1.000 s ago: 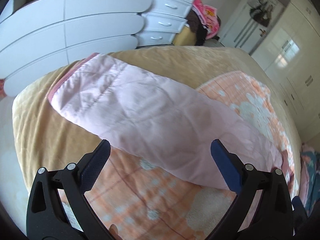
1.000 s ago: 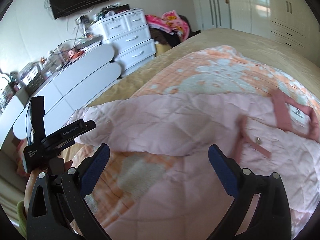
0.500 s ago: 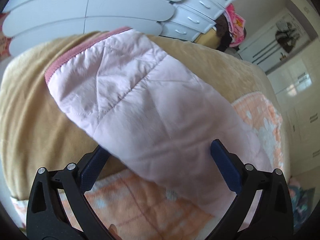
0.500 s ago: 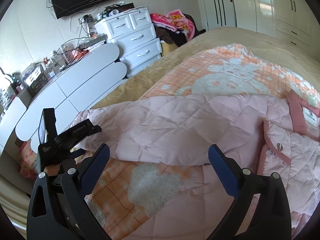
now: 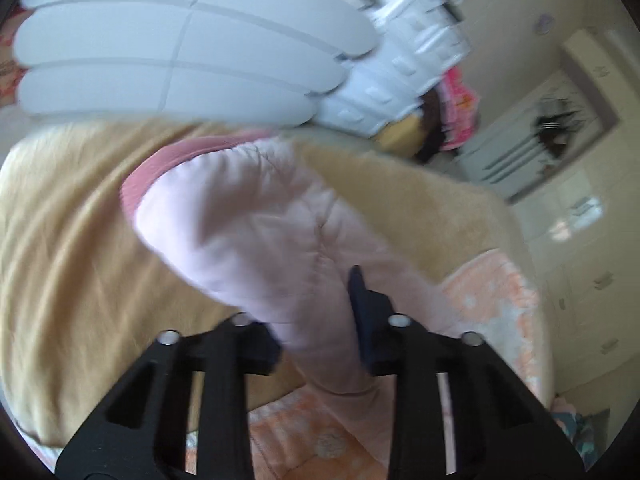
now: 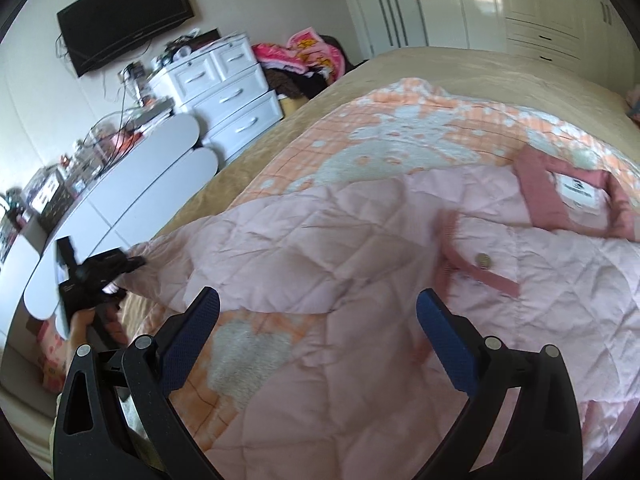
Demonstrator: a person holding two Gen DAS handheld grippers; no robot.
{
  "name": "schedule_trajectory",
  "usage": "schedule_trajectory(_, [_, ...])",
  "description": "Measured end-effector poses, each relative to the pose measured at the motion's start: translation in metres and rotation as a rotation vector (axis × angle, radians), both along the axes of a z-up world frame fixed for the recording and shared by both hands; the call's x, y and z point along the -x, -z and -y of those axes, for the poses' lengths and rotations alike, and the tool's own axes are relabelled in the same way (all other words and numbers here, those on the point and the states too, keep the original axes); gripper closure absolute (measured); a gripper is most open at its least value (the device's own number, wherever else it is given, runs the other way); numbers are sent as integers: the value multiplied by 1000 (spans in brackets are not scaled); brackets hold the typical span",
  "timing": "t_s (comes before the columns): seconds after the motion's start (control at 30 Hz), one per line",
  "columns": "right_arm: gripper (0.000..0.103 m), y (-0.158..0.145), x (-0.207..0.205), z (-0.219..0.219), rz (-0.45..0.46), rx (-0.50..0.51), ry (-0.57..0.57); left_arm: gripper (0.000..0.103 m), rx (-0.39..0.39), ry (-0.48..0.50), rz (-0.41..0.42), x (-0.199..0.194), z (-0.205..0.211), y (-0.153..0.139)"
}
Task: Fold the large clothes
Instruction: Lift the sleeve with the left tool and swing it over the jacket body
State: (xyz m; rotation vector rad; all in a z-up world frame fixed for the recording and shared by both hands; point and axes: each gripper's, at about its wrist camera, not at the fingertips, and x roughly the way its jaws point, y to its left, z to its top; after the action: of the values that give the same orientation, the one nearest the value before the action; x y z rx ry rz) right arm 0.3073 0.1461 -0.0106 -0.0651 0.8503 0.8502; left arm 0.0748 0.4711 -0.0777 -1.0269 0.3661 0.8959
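The left gripper point(image 5: 316, 308) is closing on the pink jacket's sleeve point(image 5: 248, 216); the right gripper point(image 6: 318, 330) waits, jaws wide apart. Next, the sleeve likely gets folded across the jacket.

A dark television point(image 6: 124, 20) is mounted on a pale wall above a cluttered white drawer chest point(image 6: 224, 92). White wardrobes point(image 6: 540, 8) (glossy, catching daylight) are ranged behind the tan-covered bed point(image 6: 460, 68).

The quilted jacket point(image 6: 360, 240) is pale pink with a diamond stitch pattern, and its cuff point(image 5: 160, 164) and collar trim point(image 6: 536, 196) are darker rose. The blanket point(image 6: 400, 128) is orange check with white shapes. The bed cover point(image 5: 60, 240) is tan.
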Motion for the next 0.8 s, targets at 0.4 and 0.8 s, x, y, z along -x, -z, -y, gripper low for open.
schedule_trajectory(0.4, [5,-19,4,78,45,24,107,92,-256,164,99,-12,68,-97])
schedule_trajectory(0.8, [5,-49,13,170,75,-33,254,93,-380,317,109,-49,133,-174])
